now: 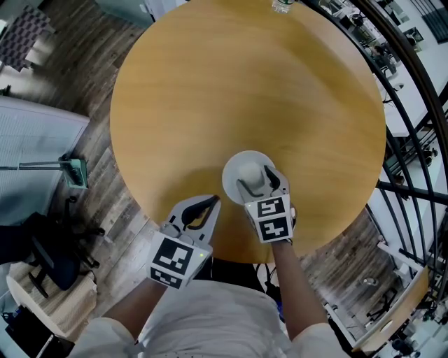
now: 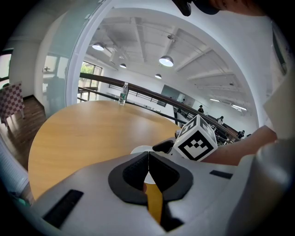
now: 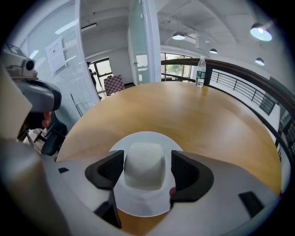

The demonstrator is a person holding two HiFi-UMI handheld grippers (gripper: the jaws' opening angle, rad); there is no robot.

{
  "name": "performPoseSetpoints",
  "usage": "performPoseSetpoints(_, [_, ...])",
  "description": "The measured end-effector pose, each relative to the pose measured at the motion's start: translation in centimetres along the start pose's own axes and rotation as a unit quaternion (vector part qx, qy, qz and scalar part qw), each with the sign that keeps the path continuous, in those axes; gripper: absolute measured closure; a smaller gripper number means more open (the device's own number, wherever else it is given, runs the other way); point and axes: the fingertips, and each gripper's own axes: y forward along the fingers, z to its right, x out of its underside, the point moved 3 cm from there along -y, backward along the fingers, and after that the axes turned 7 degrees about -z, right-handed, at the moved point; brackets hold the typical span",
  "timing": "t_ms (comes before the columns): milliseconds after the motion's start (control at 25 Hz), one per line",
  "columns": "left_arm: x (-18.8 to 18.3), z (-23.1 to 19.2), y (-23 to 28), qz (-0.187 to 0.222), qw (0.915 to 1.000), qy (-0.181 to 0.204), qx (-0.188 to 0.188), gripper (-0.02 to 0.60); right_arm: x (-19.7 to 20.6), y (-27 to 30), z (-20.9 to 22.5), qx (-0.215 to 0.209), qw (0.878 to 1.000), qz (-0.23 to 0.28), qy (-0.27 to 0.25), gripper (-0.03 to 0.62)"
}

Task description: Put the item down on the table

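Note:
A white hat-shaped item [image 1: 246, 170], with a flat round brim and a domed crown, lies on the round wooden table [image 1: 245, 84] near its front edge. My right gripper [image 1: 260, 183] is open, its jaws standing on either side of the crown [image 3: 145, 165], with a thin gap on the right side. The brim rests flat on the table [image 3: 207, 120]. My left gripper [image 1: 210, 203] hovers at the table's front edge, left of the hat, shut with nothing in it; its pads meet at the tips [image 2: 148, 156]. Part of the hat's brim [image 2: 139, 150] shows beyond them.
A clear water bottle [image 1: 281, 5] stands at the table's far edge, also seen as a bottle [image 3: 200, 72] near the black railing [image 1: 413, 105]. Wooden floor and a dark chair [image 1: 42, 252] lie to the left. A glass partition [image 3: 138, 41] stands behind.

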Motion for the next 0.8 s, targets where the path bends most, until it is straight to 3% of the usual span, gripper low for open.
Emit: performPoseSetpoints(800, [-2.6,3.4,-5.1,0.03,0.9989,0.021,-0.028,0.558,0.7,-10.1,-0.9,-0.009,0.996,0.083,0.042,0.281])
